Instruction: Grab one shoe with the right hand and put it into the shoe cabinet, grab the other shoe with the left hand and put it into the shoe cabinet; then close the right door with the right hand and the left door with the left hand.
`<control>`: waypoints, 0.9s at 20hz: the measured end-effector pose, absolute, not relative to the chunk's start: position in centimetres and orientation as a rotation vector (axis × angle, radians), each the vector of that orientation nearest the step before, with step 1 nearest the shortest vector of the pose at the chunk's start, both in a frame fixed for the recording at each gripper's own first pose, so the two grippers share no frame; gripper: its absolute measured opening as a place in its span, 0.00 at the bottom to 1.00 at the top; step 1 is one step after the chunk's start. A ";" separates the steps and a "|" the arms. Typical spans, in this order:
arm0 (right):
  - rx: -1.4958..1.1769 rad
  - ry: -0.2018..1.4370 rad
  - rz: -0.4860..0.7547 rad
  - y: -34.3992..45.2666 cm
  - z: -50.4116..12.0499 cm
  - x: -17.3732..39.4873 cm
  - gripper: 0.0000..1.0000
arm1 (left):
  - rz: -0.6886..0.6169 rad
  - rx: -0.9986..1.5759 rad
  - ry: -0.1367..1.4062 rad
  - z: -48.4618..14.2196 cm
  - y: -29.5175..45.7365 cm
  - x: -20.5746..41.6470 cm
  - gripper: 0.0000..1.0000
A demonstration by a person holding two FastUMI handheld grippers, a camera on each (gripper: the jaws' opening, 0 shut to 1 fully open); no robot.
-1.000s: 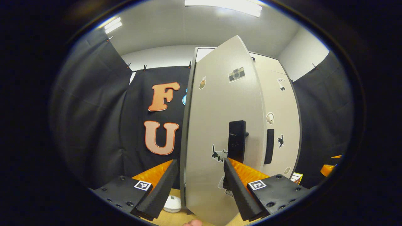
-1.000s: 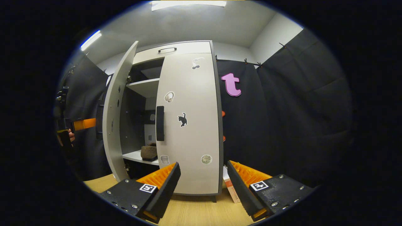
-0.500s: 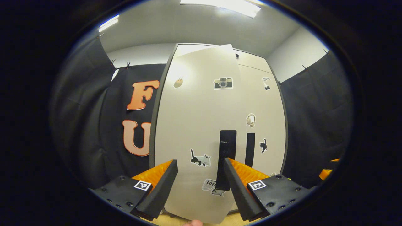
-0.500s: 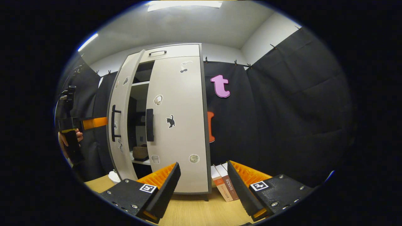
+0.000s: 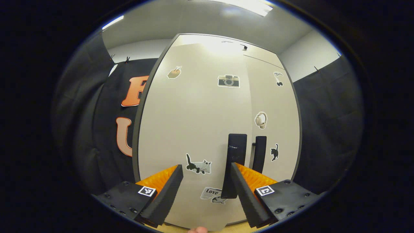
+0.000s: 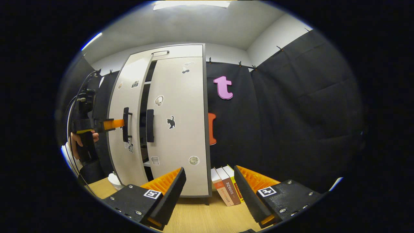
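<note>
Presently we log, left to right: left gripper (image 5: 205, 181), fingers spread, nothing between them, facing the left door (image 5: 194, 129) at 12 o'clock beside its handle (image 5: 234, 161); door nearly shut, a narrow gap left. Right door (image 6: 179, 129) closed. Right gripper (image 6: 208, 186), fingers spread, over the bench (image 6: 200, 216); books (image 6: 226, 186) at 1 o'clock.

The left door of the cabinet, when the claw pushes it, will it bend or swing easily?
The left door looks like a flat rigid panel, so it likely will not bend. It probably swings lightly on its hinges; a narrow gap remains beside the right door.
</note>
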State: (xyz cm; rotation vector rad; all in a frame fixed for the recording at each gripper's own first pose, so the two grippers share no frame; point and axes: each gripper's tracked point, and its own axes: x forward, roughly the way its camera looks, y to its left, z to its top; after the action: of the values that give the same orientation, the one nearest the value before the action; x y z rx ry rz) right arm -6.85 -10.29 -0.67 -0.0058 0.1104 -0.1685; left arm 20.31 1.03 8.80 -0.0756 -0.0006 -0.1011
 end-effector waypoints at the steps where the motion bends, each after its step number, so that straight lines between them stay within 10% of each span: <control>1: -0.009 0.109 -0.173 -10.5 -0.5 -7.0 0.92 | -0.100 -0.068 0.004 8.6 0.8 20.8 0.96; 18: -0.012 0.098 -0.152 -10.2 0.0 -6.8 0.92 | -0.075 -0.055 0.019 7.9 0.4 19.9 0.96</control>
State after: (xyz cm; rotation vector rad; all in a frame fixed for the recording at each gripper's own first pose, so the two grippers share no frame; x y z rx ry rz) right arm -6.77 -10.20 -0.03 -0.0119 0.0977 -0.1518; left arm 19.92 0.39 7.89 -0.0549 0.0193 -0.0752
